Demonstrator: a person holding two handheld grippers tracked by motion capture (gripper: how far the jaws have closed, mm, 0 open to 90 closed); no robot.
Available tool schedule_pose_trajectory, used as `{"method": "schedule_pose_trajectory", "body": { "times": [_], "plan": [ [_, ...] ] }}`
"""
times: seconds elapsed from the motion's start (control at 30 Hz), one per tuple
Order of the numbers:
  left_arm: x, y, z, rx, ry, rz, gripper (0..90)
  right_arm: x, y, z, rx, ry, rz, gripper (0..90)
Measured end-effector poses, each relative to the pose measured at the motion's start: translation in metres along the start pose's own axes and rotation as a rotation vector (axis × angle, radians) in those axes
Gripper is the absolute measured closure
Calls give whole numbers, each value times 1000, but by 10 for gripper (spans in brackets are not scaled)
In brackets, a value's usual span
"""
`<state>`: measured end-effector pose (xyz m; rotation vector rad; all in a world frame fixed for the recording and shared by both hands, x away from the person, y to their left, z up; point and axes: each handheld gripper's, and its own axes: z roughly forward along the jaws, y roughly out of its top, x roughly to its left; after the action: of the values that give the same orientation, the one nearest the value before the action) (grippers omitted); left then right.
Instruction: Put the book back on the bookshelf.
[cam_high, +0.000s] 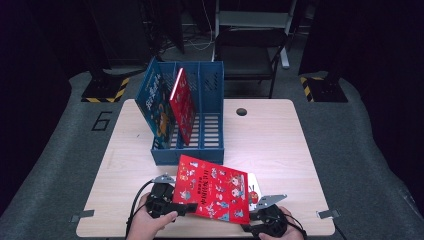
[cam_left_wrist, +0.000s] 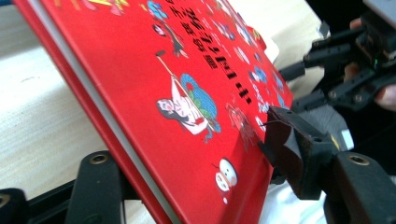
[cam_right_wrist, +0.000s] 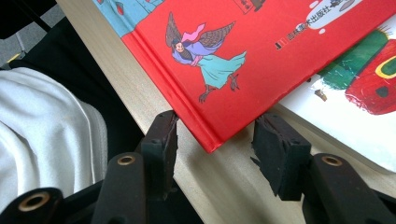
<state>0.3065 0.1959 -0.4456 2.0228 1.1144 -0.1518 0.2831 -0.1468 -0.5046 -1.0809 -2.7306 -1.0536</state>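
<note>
1. Red book (cam_high: 215, 194) lies tilted at the near edge of the table (cam_high: 280, 145), just in front of the blue file rack (cam_high: 187, 112), its long axis running from the person's left to right and its left end raised.
2. At the left, the left gripper (cam_high: 184, 209) grips the book's near-left edge: in the left gripper view one jaw sits under the spine side and the other presses on the red cover (cam_left_wrist: 187, 93), so the claw is closed on the book. The left hand (cam_high: 147, 220) comes in low from the table's near edge.
3. In the middle, the book rests over a white picture book (cam_right_wrist: 364, 107) that lies flat beneath its right part.
4. At the right, the right gripper (cam_right_wrist: 215, 149) stands wide, holding nothing. The book's near-right corner points straight into the gap between its jaws, touching neither pad as far as I can tell.
5. Judgement: the right claw is the one to act next, and need only advance slightly and close on that corner.
6. The rack already holds a blue book (cam_high: 156, 102) and another red one (cam_high: 183, 105), both leaning; the right slot looks free.
</note>
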Motion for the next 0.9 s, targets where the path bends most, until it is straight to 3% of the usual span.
{"method": "schedule_pose_trajectory", "body": {
  "times": [0.1, 0.4, 0.8, 0.9],
  "plan": [
    [-1, -1, -2, 13, -4, 7, 384, -1, 0, 1, -22, -14, 2, 512],
    [1, -1, -9, 15, -16, -5, 403, -1, 1, 1, -15, 0, 1, 518],
    [2, 1, -13, 10, 18, -15, 426, 3, 4, 5, -19, -10, 20, 512],
    [2, 2, -14, 17, 2, -10, 434, 3, 4, 5, -18, -11, 26, 512]
  ]
}}
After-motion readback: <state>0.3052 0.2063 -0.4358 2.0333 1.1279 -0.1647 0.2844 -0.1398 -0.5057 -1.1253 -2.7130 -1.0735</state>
